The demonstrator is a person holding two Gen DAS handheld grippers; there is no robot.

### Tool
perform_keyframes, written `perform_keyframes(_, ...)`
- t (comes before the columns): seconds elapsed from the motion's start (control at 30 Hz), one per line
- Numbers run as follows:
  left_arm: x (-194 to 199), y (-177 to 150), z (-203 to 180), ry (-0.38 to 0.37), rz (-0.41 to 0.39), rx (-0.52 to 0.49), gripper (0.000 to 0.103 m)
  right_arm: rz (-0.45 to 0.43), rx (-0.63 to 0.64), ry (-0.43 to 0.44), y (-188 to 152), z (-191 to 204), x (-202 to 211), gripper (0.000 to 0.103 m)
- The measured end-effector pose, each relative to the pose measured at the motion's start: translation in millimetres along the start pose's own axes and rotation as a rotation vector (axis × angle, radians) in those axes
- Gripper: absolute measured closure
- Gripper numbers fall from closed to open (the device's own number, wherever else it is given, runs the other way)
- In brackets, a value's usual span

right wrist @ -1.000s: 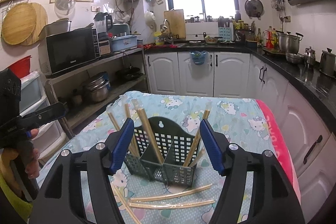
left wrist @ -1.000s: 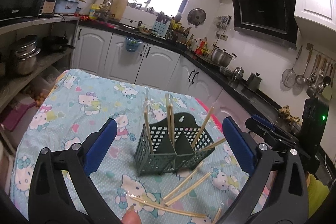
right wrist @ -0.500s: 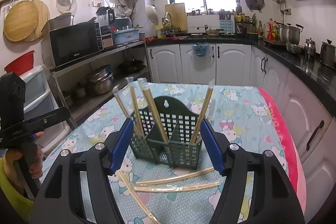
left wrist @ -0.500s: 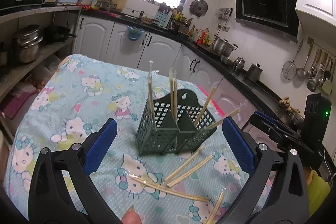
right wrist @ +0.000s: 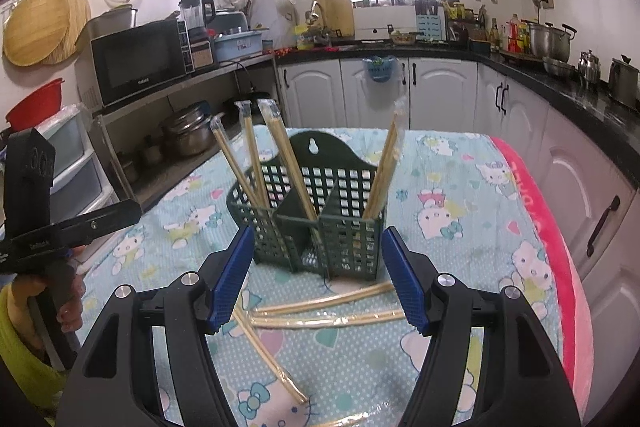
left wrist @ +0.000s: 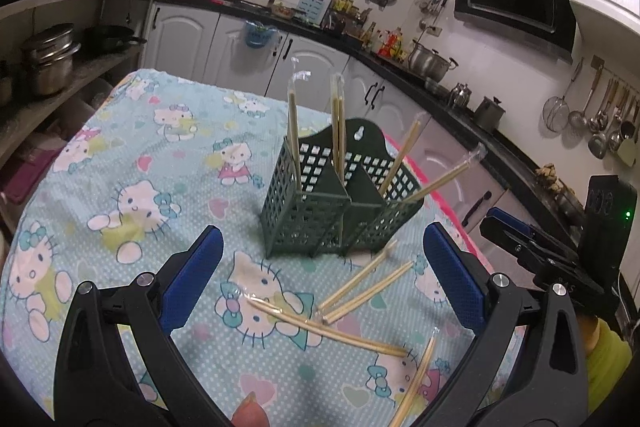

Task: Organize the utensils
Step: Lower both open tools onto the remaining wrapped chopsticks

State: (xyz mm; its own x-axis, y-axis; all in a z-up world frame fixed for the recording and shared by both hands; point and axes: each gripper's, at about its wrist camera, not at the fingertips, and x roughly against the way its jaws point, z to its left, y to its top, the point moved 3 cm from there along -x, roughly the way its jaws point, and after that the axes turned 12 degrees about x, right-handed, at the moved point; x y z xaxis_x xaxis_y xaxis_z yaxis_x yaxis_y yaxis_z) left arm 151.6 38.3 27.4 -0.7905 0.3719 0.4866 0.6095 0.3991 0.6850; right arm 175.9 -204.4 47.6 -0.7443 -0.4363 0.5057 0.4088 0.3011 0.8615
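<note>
Left claw (left wrist: 322, 267) is standing wide, holding nothing, and hovering above the counter (left wrist: 140, 163) short of the green utensil basket (left wrist: 340, 211). Right claw (right wrist: 316, 275) is likewise spread wide and empty, its fingers flanking the basket's front corners without touching. The basket is sitting upright on the cartoon-print cloth (right wrist: 460, 195), with wrapped chopsticks (right wrist: 256, 163) leaning in its compartments. Loose wrapped chopsticks (left wrist: 360, 279) are lying flat on the cloth just in front of the basket, some crossing one another.
</note>
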Motion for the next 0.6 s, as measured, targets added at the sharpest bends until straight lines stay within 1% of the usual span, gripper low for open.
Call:
perform_keyframes(0.23, -10, -14, -1, -0.01, 0.051, -0.004, 0.011, 0.044, -0.005, -0.007, -18, -6, -3, 0.039)
perform_keyframes(0.33, -16, -20, -1, -0.019, 0.083, -0.001, 0.018, 0.061, -0.009, -0.013, -25, -10, -4, 0.039)
perform_keyframes(0.47, -26, -28, 0, -0.028, 0.122, 0.006, 0.024, 0.085, -0.01, -0.026, -36, -16, -6, 0.039)
perform_keyframes(0.57, -34, -35, 1, -0.033, 0.155, 0.014, 0.033, 0.101, -0.016, -0.032, -42, -20, -9, 0.039)
perform_keyframes(0.6, -36, -37, 1, -0.031, 0.161, 0.014, 0.033, 0.107, -0.017, -0.036, -44, -22, -11, 0.039)
